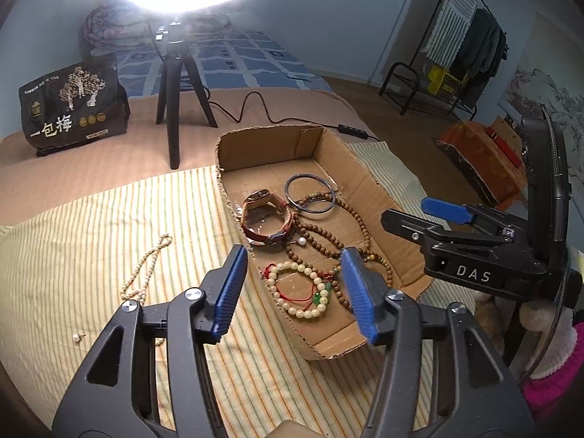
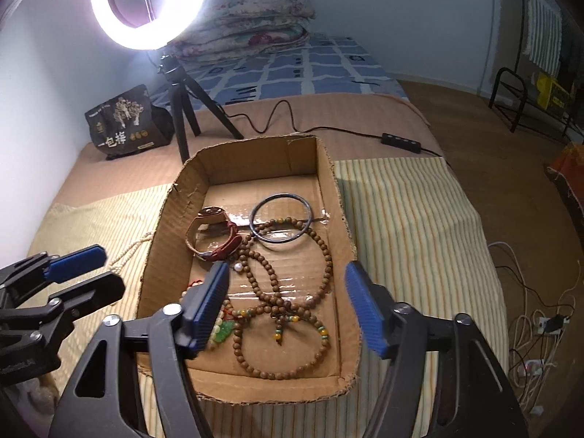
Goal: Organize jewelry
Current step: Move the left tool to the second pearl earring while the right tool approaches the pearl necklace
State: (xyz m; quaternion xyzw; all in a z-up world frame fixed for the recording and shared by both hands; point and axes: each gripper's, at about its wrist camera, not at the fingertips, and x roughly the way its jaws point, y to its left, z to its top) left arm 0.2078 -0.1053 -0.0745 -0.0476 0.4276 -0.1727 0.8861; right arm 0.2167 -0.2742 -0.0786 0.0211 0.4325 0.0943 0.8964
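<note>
A shallow cardboard box (image 1: 233, 186) (image 2: 164, 226) sits on the striped cloth. In it lie a red-strap watch (image 1: 268, 219) (image 2: 213, 233), a dark bangle (image 1: 310, 195) (image 2: 281, 217), a long brown bead string (image 1: 328, 237) (image 2: 288, 303), a cream bead bracelet (image 1: 297, 290) and a single pearl (image 2: 238, 266). A pearl necklace (image 1: 146, 266) and a pearl earring (image 1: 77, 337) lie on the cloth left of the box. My left gripper (image 1: 295, 294) is open and empty above the box's near end. My right gripper (image 2: 288, 310) is open and empty over the box.
A ring light on a black tripod (image 1: 175, 84) (image 2: 184, 109) stands behind the box, its cable (image 2: 399, 142) trailing right. A black snack bag (image 1: 73, 106) (image 2: 126, 124) stands at the back left. The bed's edge drops off at the right.
</note>
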